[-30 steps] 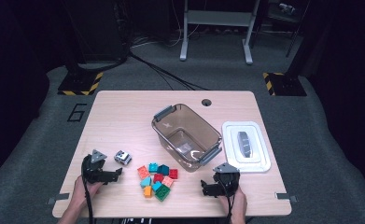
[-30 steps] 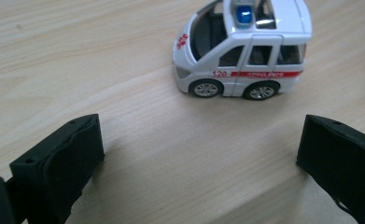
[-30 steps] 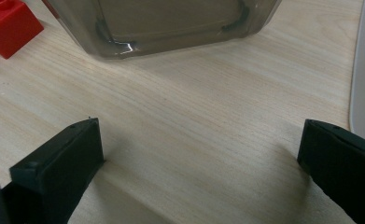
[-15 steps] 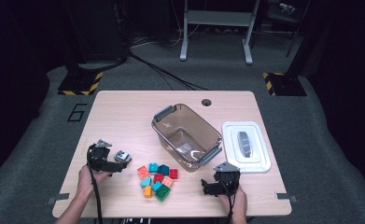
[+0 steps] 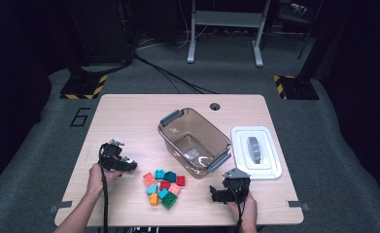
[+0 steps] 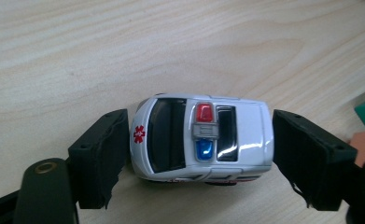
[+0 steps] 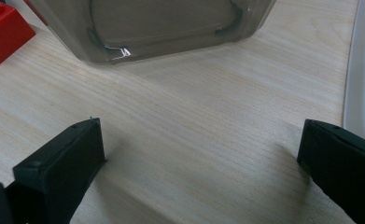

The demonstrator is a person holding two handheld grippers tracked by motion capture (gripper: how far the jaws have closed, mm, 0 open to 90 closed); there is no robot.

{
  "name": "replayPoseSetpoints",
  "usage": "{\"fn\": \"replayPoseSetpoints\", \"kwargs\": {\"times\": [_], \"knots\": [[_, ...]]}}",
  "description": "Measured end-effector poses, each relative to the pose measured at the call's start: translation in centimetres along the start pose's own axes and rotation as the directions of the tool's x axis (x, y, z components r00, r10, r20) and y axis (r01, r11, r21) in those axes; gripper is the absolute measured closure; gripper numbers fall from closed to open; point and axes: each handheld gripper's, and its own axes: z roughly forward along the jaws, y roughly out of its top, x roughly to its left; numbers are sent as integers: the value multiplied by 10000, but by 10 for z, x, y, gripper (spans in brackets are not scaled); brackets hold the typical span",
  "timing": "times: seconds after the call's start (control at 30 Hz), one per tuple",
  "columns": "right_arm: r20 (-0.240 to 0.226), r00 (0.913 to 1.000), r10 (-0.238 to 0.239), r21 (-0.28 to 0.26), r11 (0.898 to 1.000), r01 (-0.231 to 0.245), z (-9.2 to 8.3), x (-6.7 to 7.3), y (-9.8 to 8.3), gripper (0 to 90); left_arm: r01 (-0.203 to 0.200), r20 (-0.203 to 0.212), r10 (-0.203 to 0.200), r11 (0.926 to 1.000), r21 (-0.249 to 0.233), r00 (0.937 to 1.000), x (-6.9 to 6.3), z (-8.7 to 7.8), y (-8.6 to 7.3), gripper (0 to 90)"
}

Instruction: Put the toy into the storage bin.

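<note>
Left gripper: jaws just been closing around a white toy ambulance, one at each end, seemingly touching; firm grip can't be confirmed. High view puts the left gripper over the worktop, left of the brick pile, car hidden. Right gripper open, empty, near the smoky plastic bin; white lid to the right.

Bright overhead light on the table, dark surroundings, soft shadows, slightly soft focus throughout.
</note>
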Motion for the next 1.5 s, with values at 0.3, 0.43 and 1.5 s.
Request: {"fn": "replayPoseSetpoints", "kwargs": {"times": [0.3,0.43,1.5], "knots": [[44,9997,243,-51,9997,-243,0,1,0,10,-132,-438,141,9997,221,9989,-7,2,2,251],[52,9997,242,-62,9997,-242,0,1,0,12,-153,-530,167,9995,268,9985,-8,2,3,252],[195,9994,285,-99,9995,-283,1,1,1,12,-558,-404,541,9975,-442,9977,-22,-37,35,253]]}}
